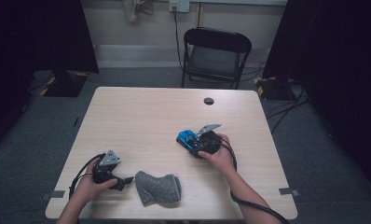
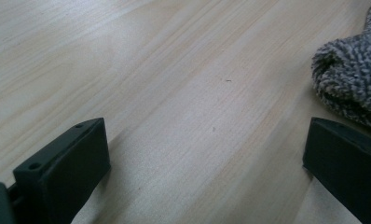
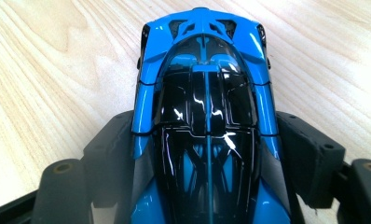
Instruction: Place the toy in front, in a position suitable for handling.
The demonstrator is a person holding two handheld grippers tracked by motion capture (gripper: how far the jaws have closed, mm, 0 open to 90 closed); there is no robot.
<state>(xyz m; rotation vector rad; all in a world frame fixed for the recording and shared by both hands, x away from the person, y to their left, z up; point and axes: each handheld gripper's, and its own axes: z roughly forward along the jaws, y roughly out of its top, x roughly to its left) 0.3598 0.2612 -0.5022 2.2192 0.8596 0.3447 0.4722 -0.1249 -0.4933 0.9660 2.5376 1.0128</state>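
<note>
Blue toy car point(image 3: 204, 116) between right tool point(image 1: 198, 143) jaws

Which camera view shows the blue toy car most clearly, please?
The right gripper view: the blue toy car is close up between the right tongs, roof detail sharp. The high view shows it small and partly covered by them.

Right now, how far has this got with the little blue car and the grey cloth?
Done: the right gripper grips the glossy blue-and-black toy car by its sides. In hand: the open left gripper rests beside the fuzzy grey cloth. Left: car and cloth lie apart.
</note>
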